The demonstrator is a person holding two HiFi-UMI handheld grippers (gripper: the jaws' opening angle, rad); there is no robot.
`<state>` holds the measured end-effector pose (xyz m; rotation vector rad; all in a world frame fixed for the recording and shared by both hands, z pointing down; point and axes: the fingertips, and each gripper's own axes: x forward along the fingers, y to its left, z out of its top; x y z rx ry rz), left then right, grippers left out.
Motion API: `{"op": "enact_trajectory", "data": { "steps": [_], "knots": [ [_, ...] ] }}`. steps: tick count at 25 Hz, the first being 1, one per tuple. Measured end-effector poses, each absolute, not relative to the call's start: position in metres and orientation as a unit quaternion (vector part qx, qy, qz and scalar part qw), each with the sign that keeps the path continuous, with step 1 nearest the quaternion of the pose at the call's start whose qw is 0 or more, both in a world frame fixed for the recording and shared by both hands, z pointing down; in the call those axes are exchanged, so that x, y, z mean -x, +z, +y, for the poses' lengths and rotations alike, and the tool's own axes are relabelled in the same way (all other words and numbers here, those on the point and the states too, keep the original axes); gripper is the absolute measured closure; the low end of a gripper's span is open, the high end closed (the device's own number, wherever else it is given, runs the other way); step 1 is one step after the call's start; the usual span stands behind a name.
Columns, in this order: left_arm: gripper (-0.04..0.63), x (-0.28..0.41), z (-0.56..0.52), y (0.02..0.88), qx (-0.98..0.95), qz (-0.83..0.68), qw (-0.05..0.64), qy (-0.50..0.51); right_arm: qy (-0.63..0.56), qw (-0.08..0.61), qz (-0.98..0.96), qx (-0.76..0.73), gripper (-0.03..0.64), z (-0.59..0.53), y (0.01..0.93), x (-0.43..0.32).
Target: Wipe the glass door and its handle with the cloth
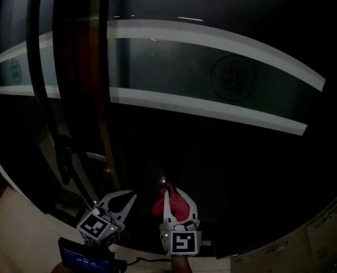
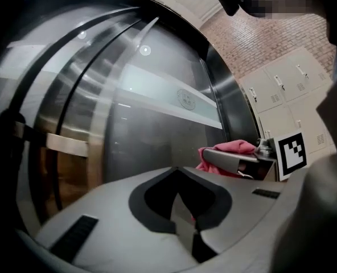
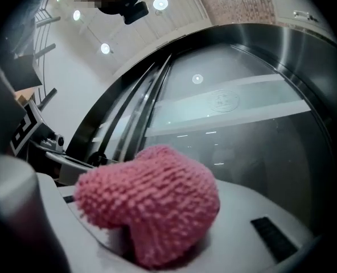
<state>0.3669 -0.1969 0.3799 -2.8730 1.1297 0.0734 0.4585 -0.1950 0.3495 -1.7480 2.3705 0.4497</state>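
Observation:
The dark glass door (image 1: pixel 225 152) fills the head view, with two frosted bands (image 1: pixel 214 38) across it. Its long dark vertical handle (image 1: pixel 41 95) runs down the left side beside a bronze frame strip (image 1: pixel 94 95). My right gripper (image 1: pixel 168 197) is shut on a bunched pink cloth (image 1: pixel 179 205) (image 3: pixel 151 203), low in front of the glass. Whether the cloth touches the glass I cannot tell. My left gripper (image 1: pixel 128 198) (image 2: pixel 177 169) is shut and holds nothing, just left of the right one. The left gripper view also shows the cloth (image 2: pixel 228 148).
A silver bracket (image 2: pixel 66 145) crosses the door frame at the left. Pale lockers (image 2: pixel 282 90) and a brick wall (image 2: pixel 259 38) stand to the right. A pale floor (image 1: pixel 20 226) lies at lower left. A small lit screen (image 1: pixel 83 257) sits behind the left gripper.

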Motion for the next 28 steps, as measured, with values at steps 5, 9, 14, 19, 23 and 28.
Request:
{"op": "enact_trajectory", "data": {
  "steps": [5, 9, 14, 19, 23, 28],
  "knots": [
    [0.581, -0.235, -0.188, 0.394, 0.921, 0.389, 0.027, 0.007, 0.118, 0.101, 0.801, 0.579, 0.566, -0.176, 0.367, -0.327],
    [0.581, -0.145, -0.173, 0.402, 0.925, 0.380, 0.021, -0.005, 0.100, 0.105, 0.795, 0.589, 0.567, -0.162, 0.385, -0.239],
    [0.581, -0.087, -0.153, 0.396, 0.932, 0.363, 0.011, -0.007, 0.102, 0.102, 0.792, 0.593, 0.566, -0.141, 0.376, -0.168],
    [0.583, -0.071, -0.142, 0.384, 0.935, 0.355, 0.022, 0.001, 0.096, 0.086, 0.804, 0.581, 0.566, -0.127, 0.363, -0.130],
    [0.583, -0.070, -0.139, 0.383, 0.936, 0.352, 0.018, 0.005, 0.091, 0.078, 0.807, 0.578, 0.567, -0.123, 0.363, -0.124],
    [0.583, -0.077, -0.137, 0.377, 0.937, 0.349, 0.020, 0.011, 0.099, 0.076, 0.809, 0.575, 0.568, -0.121, 0.360, -0.128]
  ]
}}
